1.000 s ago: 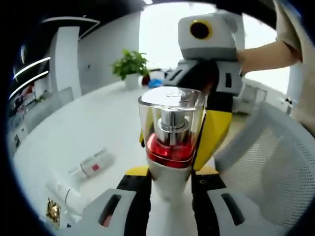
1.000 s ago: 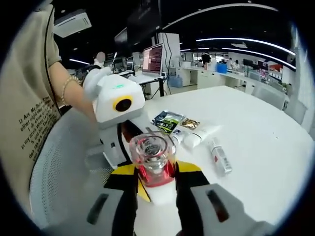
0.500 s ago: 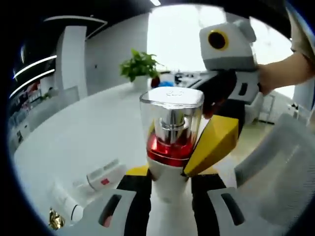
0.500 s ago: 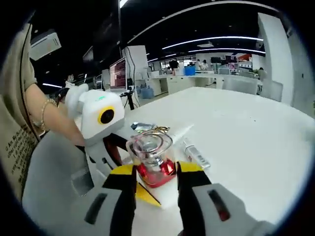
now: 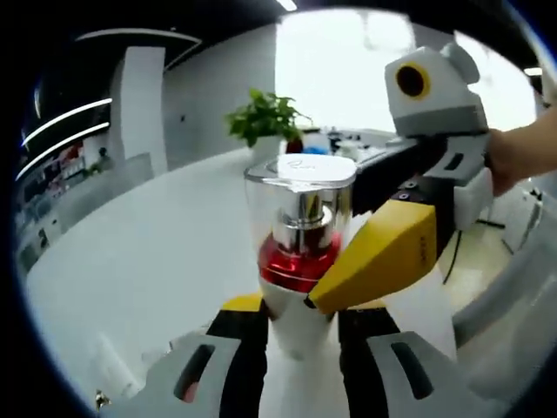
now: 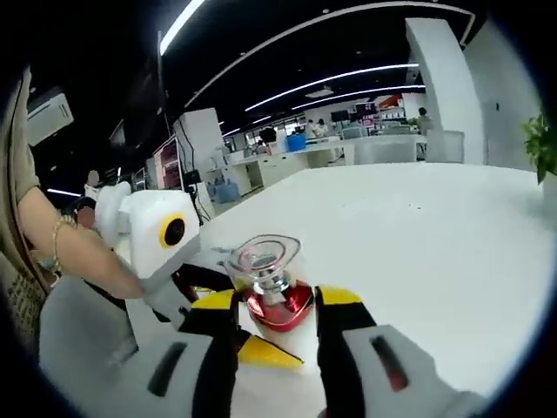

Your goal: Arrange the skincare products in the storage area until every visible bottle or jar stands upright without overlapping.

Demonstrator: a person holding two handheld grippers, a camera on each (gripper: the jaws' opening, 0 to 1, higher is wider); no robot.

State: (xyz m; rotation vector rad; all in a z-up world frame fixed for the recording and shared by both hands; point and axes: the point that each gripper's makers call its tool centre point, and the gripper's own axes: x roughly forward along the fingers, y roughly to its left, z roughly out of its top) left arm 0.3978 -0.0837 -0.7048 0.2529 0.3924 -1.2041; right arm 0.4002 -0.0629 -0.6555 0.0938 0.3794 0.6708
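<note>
Both grippers clamp one bottle: left gripper (image 5: 300, 318) grips the white base of the clear-capped pump bottle with red collar (image 5: 300, 231), held upright above the white table (image 5: 148, 252). Right gripper (image 6: 277, 318) pinches it from the other side; a potted green plant (image 5: 265, 117) stands well behind.

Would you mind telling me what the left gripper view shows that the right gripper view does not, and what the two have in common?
Left gripper view alone: a potted plant at the far end of the white table, against a bright window, and the right gripper coming in from the right.

Right gripper view alone: the left gripper entering from the left, a person's arm wearing a bracelet, and desks with monitors under ceiling light strips.

Both: the pump bottle with a clear cap and red collar, clamped between both grippers' jaws above the table.
</note>
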